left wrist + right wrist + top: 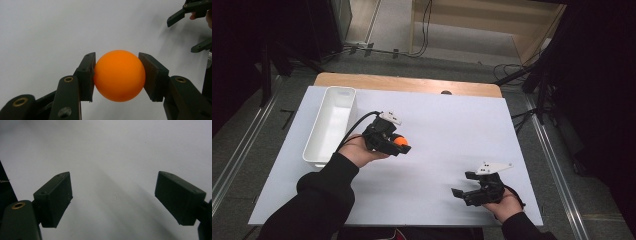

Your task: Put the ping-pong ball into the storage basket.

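One white sheet is covering most of a wooden table, whose bare edge is showing along the far side in the upper middle of the high view, while grey floor, black cables and dark stands are surrounding it in a dim room. Lying on the sheet at centre left of that view is a long white rectangular bin. Just right of the bin, the left gripper is clenching an orange ball, which is sitting near the middle of the frame, slightly left of centre. In the left gripper view the ball is filling the centre of the frame, pressed between the two black pads, one touching each side, with the white surface behind it. At the lower right of the high view, the right gripper is resting in the person's hand, well apart from the ball; its jaws are standing wide apart, holding nothing, and the right gripper view is showing bare white sheet between them.
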The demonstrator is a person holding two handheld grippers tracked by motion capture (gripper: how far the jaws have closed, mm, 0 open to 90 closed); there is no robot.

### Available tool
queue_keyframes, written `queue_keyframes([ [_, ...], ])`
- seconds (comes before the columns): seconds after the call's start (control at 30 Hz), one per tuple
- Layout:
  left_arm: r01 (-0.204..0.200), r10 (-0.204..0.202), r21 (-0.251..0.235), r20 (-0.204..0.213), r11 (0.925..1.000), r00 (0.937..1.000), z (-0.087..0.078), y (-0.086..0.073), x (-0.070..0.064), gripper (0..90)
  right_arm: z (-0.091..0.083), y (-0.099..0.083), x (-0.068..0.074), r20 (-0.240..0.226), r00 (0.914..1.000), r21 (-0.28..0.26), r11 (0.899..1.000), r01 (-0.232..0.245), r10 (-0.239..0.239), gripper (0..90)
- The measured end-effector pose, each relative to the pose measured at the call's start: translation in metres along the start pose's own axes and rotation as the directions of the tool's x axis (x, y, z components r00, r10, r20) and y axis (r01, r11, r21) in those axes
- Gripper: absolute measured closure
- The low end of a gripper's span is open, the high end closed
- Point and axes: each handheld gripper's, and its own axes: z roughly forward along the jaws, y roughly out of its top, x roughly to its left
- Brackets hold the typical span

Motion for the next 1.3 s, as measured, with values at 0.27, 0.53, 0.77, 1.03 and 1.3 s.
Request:
queue_keyframes([
  [0.27, 0.010, -0.010, -0.009, 0.025, 0.9999, 0.9996, -0.010, 0.001, 0.001, 50.4, 0.000, 0.000, 0.000, 0.001, 1.0000, -0.003, 1.000, 0.002, -0.002, 13.2],
  [0.53, 0.014, -0.013, -0.012, 0.007, 0.9998, 0.9999, -0.019, 0.001, 0.005, 50.4, 0.000, 0.000, 0.000, 0.001, 1.0000, 0.001, 1.000, -0.002, 0.002, 13.1],
  [0.77, 0.017, -0.017, -0.017, -0.016, 0.9997, 0.9997, -0.027, 0.000, 0.009, 50.4, 0.000, 0.000, 0.000, 0.002, 1.0000, 0.002, 1.000, -0.001, 0.001, 13.1],
  [1.03, 0.025, -0.025, -0.022, -0.023, 0.9995, 0.9994, -0.036, -0.002, 0.015, 50.4, 0.000, 0.000, 0.000, 0.002, 1.0000, 0.001, 1.000, 0.000, 0.000, 13.1],
  [1.3, 0.030, -0.031, -0.033, -0.034, 0.9990, 0.9989, -0.043, -0.003, 0.019, 50.4, 0.000, 0.000, 0.000, 0.002, 1.0000, -0.001, 1.000, 0.003, -0.003, 13.2],
])
